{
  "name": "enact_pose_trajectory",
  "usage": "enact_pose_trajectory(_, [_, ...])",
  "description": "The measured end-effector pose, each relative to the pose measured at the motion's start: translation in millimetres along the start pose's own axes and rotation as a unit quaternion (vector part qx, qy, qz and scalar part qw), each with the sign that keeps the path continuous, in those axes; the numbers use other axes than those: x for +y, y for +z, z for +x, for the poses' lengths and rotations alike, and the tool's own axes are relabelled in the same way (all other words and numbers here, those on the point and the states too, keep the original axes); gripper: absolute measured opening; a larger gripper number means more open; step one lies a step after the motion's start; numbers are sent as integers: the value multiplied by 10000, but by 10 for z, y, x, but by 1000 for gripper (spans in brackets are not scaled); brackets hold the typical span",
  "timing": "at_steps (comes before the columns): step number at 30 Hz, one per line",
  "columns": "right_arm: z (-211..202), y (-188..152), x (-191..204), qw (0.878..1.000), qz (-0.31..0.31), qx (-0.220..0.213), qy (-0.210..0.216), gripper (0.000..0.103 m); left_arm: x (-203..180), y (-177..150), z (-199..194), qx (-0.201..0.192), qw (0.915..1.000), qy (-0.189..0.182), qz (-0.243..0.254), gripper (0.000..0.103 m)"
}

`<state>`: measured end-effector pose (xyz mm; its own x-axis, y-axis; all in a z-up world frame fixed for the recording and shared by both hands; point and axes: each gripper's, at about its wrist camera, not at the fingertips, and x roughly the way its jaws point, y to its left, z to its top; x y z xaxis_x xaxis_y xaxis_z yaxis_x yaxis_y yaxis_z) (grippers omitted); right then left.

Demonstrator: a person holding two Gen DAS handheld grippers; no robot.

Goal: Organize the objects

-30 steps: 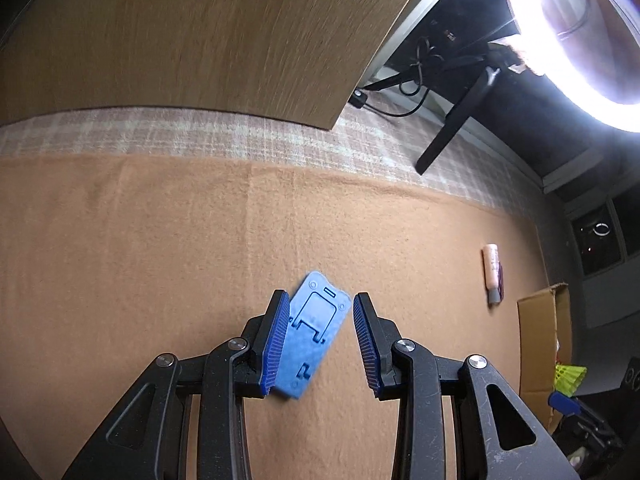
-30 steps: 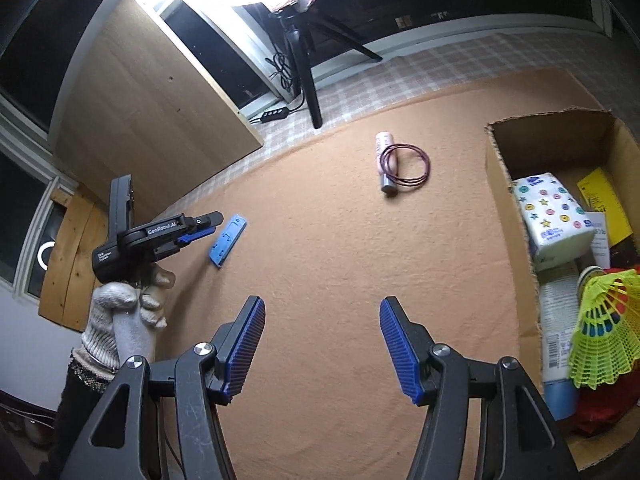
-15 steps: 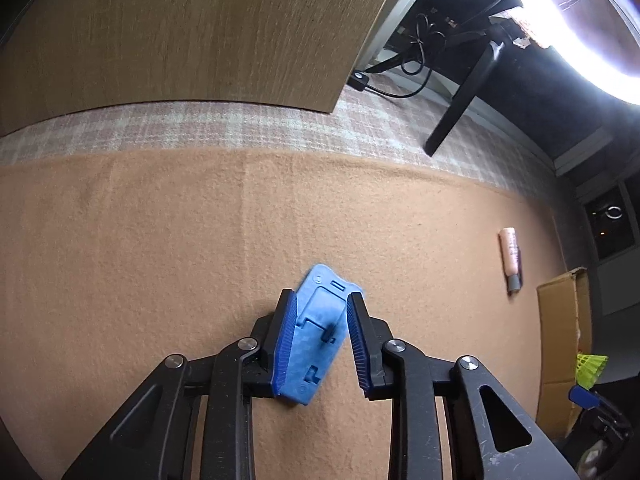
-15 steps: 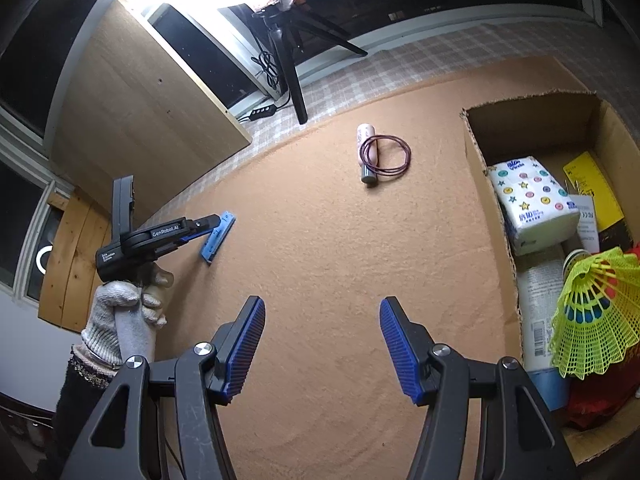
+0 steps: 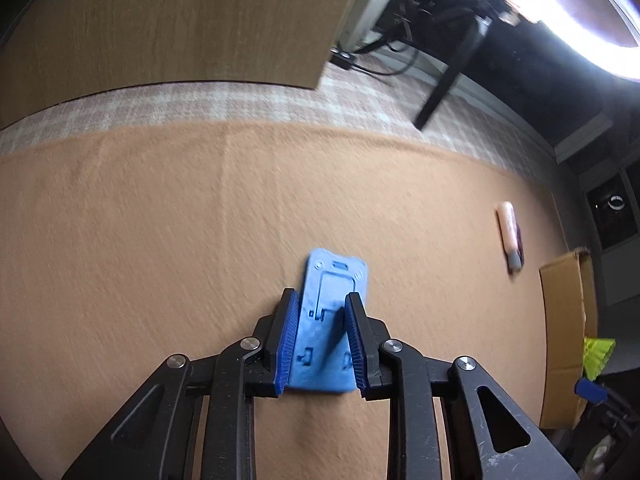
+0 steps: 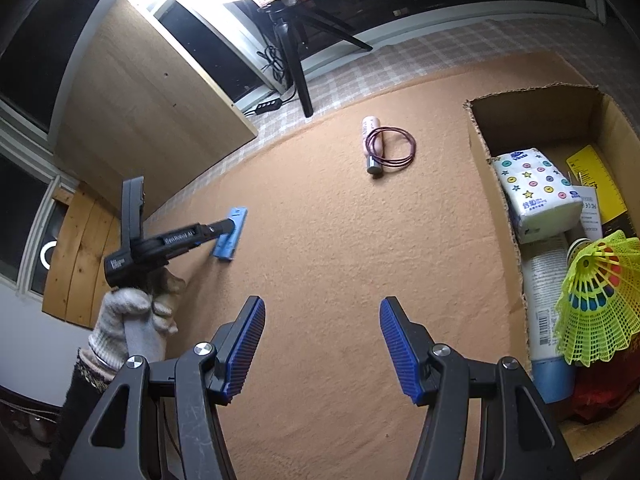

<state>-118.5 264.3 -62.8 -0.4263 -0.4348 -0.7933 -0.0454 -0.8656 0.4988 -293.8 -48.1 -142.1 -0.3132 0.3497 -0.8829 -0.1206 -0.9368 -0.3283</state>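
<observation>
A flat blue plastic piece lies on the tan felt mat, and my left gripper stands over it pointing steeply down. Its jaws are closing, with both blue pads pressing the piece's long sides. The right wrist view shows that left gripper in a gloved hand, its tips on the blue piece. My right gripper hangs open over bare mat with nothing between its fingers. A pink tube with a dark red cord loop lies farther back.
A cardboard box stands at the mat's right with a tissue pack, a yellow-green shuttlecock and other items inside. A tripod leg, a ring light and a wooden panel border the far side.
My left gripper's jaws have narrowed onto the blue piece, which has turned from slanted to straight between them. The right gripper stays open; its view has shifted slightly.
</observation>
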Motion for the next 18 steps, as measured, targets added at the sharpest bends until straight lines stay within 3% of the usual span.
enact_pose_trajectory(10, [80, -11, 19, 9998, -53, 123, 172, 56, -362, -480, -49, -89, 9999, -61, 111, 23])
enact_pose_trajectory(18, [198, -109, 17, 9987, -198, 369, 276, 56, -755, -1148, -127, -71, 9991, -394, 128, 21])
